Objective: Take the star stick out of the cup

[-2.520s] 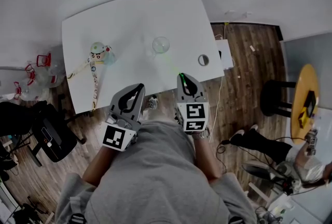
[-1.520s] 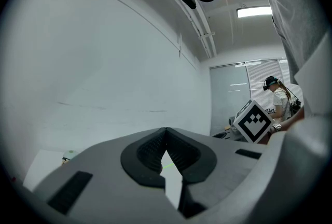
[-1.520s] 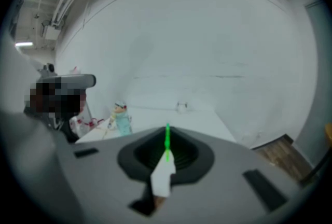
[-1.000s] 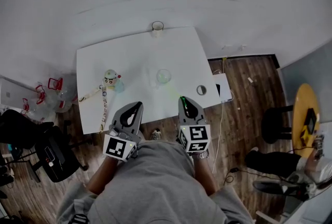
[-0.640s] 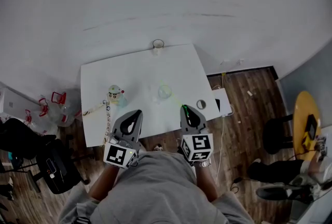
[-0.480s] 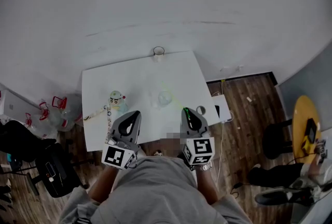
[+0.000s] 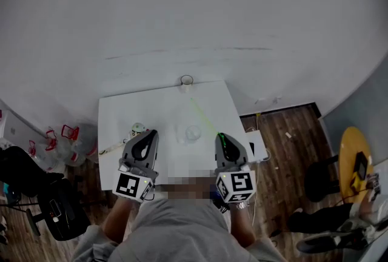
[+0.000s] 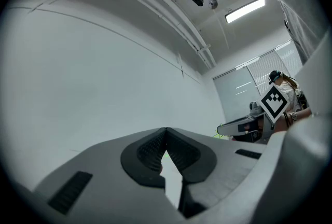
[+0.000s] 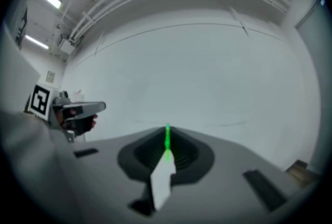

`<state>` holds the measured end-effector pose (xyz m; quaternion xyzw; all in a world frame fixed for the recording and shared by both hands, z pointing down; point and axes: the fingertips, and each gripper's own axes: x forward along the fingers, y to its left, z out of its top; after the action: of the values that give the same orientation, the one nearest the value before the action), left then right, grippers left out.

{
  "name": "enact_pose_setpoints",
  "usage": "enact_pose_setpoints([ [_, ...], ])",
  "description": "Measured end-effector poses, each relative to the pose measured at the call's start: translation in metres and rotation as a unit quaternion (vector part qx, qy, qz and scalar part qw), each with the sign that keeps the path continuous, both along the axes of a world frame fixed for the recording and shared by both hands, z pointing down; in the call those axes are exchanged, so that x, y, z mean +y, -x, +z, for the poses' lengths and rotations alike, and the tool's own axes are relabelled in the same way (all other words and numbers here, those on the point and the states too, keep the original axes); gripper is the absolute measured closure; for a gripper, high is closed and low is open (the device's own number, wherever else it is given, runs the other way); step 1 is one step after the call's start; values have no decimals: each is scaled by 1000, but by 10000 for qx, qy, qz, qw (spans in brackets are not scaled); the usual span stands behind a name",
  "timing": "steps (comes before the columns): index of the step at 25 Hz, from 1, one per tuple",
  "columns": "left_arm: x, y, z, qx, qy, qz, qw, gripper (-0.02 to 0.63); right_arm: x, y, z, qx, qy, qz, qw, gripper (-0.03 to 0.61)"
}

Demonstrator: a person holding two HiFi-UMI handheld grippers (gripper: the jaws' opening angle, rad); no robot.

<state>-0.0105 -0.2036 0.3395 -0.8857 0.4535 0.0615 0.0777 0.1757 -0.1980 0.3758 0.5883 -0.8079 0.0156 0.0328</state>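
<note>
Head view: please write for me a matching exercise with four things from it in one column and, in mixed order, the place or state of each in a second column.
Things:
1. star stick
2. left gripper
3. clear cup
4. toy figure

Places or states:
A. shut, nothing between its jaws
B. on the left half of the table
C. clamped in the right gripper
D. near the table's middle

Pairs: 1-C, 2-A, 3-D, 4-B

Matt smooth table (image 7: 154,110), clear glossy cup (image 7: 193,133), wood-plank floor (image 7: 285,148), translucent star stick (image 9: 167,141)
</note>
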Motion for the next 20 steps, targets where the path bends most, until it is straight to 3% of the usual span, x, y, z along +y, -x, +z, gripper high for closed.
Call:
enact_pose_setpoints([
  [20, -20, 13, -48, 38, -407, -105, 9991, 584, -16, 12, -78, -117, -906, -148, 9957, 534],
])
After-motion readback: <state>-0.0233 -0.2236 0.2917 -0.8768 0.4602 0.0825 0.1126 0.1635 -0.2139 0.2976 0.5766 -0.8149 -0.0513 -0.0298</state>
